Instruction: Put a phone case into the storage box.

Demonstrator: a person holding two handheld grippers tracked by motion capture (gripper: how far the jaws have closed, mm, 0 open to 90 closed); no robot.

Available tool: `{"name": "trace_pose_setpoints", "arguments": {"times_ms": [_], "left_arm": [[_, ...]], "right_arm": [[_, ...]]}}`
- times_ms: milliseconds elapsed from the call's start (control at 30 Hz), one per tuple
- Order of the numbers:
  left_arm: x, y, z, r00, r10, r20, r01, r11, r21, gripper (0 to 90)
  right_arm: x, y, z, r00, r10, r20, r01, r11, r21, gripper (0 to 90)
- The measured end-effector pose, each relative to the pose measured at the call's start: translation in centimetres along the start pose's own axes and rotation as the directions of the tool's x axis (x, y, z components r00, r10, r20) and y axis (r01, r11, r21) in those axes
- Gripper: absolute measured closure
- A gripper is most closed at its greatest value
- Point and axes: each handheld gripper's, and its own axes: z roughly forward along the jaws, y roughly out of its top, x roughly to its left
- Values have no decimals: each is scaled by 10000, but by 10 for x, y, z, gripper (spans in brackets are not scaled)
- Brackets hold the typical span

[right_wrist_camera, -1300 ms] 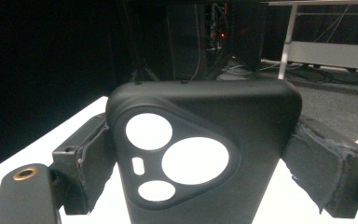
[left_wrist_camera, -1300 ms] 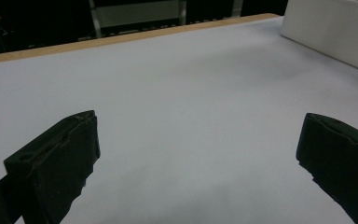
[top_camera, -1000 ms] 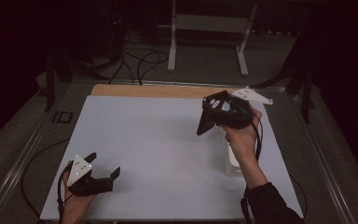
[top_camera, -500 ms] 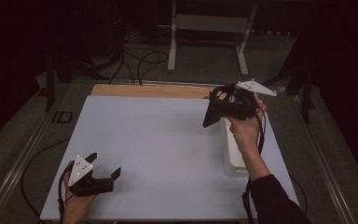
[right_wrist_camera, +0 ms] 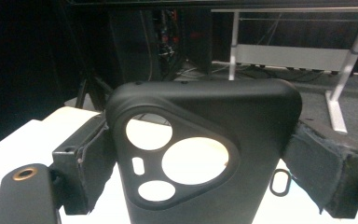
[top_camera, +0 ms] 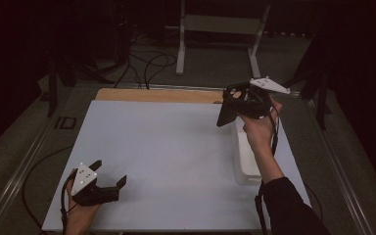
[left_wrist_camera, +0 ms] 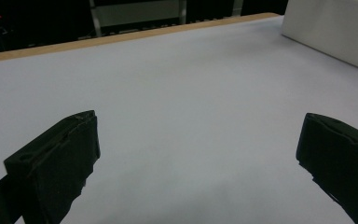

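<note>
My right gripper (top_camera: pixel 230 105) is held in the air above the table's far right part, shut on a black phone case (top_camera: pixel 225 113). In the right gripper view the phone case (right_wrist_camera: pixel 200 154) stands upright between the jaws, its camera cutouts facing me, and my right gripper (right_wrist_camera: pixel 200 154) clamps it by both sides. My left gripper (top_camera: pixel 108 175) rests low at the table's near left corner, open, with nothing between its jaws. The left gripper view has my left gripper (left_wrist_camera: pixel 200 158) spread wide over the bare white tabletop (left_wrist_camera: pixel 177 93).
A white rectangular tray (top_camera: pixel 245 156) lies along the table's right side, under the right forearm; its white wall (left_wrist_camera: pixel 331 32) appears far right in the left gripper view. A wooden strip (top_camera: pixel 156 95) edges the table's far side. Cables and a metal stand lie on the floor beyond.
The right gripper has carried the phone case upward and toward the table's far right edge, away from the tray. The left gripper has stayed put.
</note>
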Motion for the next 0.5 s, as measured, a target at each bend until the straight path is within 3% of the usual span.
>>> {"name": "trace_pose_setpoints", "arguments": {"times_ms": [500], "left_arm": [[0,0,0,10000,-72,-17,72,10000,-24,0]], "right_arm": [[-27,0,13,9923,449,1155,-462,9989,87,138]]}}
